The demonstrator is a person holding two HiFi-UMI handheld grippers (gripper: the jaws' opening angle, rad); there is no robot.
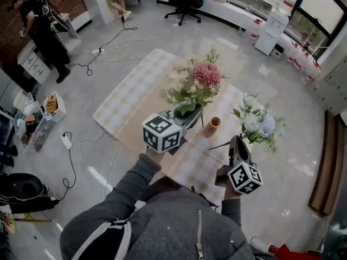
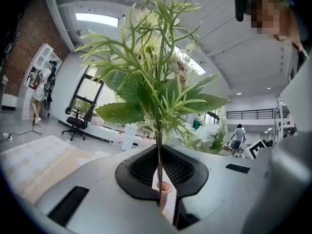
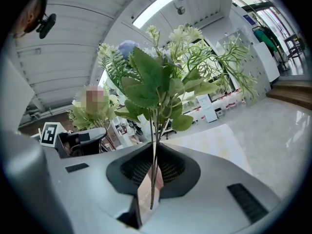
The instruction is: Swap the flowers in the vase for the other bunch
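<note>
Two bunches: pink bunch (image 1: 205, 76), left gripper (image 1: 187, 117); white bunch (image 1: 252, 122), right gripper (image 1: 237, 141).

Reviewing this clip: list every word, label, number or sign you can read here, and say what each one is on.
No readable words or numbers anywhere in these views.
Cube on the left hand-held gripper: black-and-white square codes only, no letters.
Cube on the right hand-held gripper: the same kind of codes.
Vase, pink bunch, white bunch: no print visible.
</note>
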